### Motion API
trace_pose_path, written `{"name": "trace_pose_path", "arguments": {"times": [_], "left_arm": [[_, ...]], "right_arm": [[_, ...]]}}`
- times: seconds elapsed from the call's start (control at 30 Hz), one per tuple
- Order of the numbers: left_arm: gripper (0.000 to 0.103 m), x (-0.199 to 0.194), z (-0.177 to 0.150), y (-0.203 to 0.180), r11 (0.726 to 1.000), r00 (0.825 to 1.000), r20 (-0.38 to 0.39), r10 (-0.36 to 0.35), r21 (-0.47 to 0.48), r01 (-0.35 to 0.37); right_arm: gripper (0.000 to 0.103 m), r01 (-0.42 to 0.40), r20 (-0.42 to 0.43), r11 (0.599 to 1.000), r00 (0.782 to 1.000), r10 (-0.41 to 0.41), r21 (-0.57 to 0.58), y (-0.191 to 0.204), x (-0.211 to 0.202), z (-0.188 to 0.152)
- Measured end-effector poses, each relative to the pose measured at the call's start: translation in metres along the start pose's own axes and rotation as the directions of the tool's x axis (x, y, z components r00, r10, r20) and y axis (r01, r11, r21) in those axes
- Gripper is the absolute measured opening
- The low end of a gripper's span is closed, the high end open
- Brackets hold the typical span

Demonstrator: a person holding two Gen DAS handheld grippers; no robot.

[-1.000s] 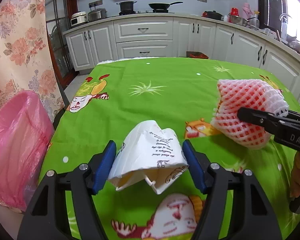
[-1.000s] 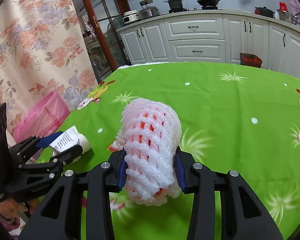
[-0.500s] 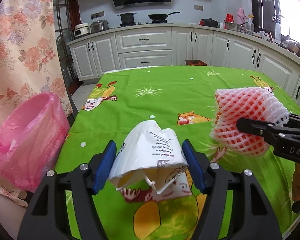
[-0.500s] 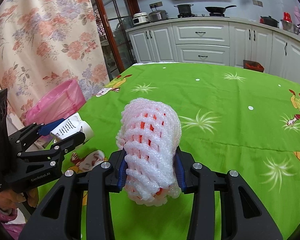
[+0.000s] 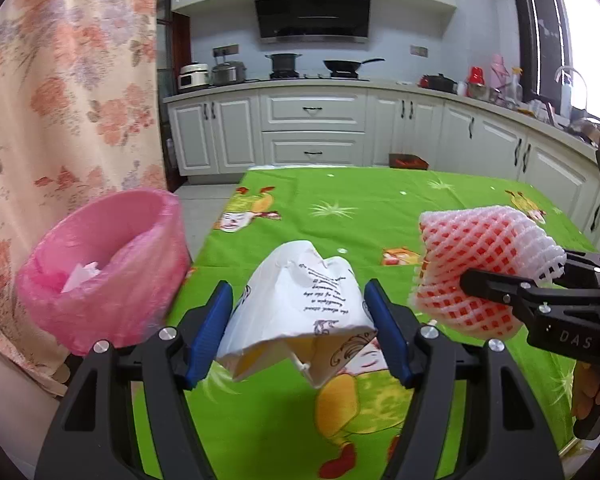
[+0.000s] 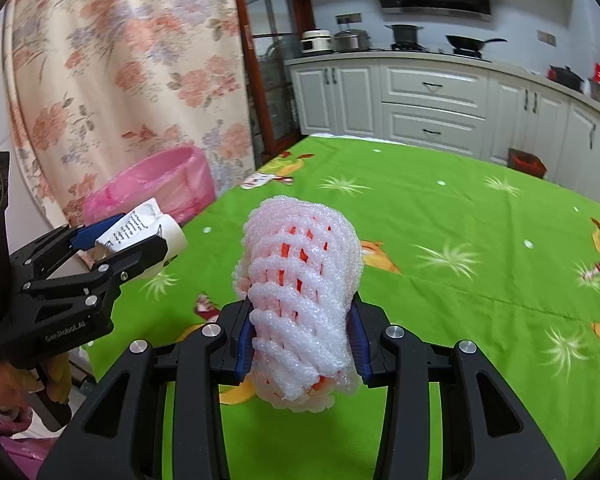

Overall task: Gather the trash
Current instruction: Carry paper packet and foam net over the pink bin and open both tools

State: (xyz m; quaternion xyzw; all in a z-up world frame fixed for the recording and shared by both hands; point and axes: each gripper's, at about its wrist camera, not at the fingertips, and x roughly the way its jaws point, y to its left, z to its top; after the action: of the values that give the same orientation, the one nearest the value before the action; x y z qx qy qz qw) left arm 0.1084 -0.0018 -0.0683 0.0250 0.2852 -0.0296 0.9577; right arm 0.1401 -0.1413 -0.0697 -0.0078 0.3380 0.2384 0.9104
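Note:
My left gripper (image 5: 300, 316) is shut on a crumpled white paper cup (image 5: 296, 304) with black print, held above the green tablecloth (image 5: 360, 208). A white and red foam fruit net (image 6: 300, 296) is squeezed between the blue pads of my right gripper (image 6: 300, 332), which is shut on it. The net (image 5: 480, 268) shows at the right of the left wrist view, and the cup (image 6: 140, 236) at the left of the right wrist view. A bin lined with a pink bag (image 5: 104, 272) stands just off the table's left edge, open-topped, with white scraps inside.
A floral curtain (image 5: 60, 100) hangs behind the pink-lined bin (image 6: 156, 188). White kitchen cabinets (image 5: 312, 128) with pots and a pan on the counter run along the back and right. A hand (image 6: 56, 372) holds the left gripper's handle.
Both grippers have risen and drawn back toward the table's left corner with their loads. The pink bin has come closer and its open top now shows.

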Motion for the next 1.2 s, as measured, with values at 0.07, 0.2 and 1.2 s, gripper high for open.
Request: {"name": "trace_pose_path", "arguments": {"times": [0.07, 0.2, 1.2], "left_arm": [[0.066, -0.003, 0.0, 0.01, 1.0, 1.0, 0.005, 0.01, -0.018, -0.01], [0.066, -0.01, 0.002, 0.034, 0.998, 0.999, 0.017, 0.04, -0.052, -0.039], [0.066, 0.011, 0.055, 0.23, 0.929, 0.95, 0.017, 0.313, -0.216, -0.302]], "right_arm": [[0.039, -0.008, 0.002, 1.0, 1.0, 0.008, -0.022, 0.008, 0.002, 0.005], [0.039, -0.028, 0.003, 0.998, 1.0, 0.028, -0.057, 0.023, 0.01, 0.017], [0.039, -0.259, -0.007, 0.919, 0.963, 0.269, -0.298, 0.168, 0.141, 0.147]]}}
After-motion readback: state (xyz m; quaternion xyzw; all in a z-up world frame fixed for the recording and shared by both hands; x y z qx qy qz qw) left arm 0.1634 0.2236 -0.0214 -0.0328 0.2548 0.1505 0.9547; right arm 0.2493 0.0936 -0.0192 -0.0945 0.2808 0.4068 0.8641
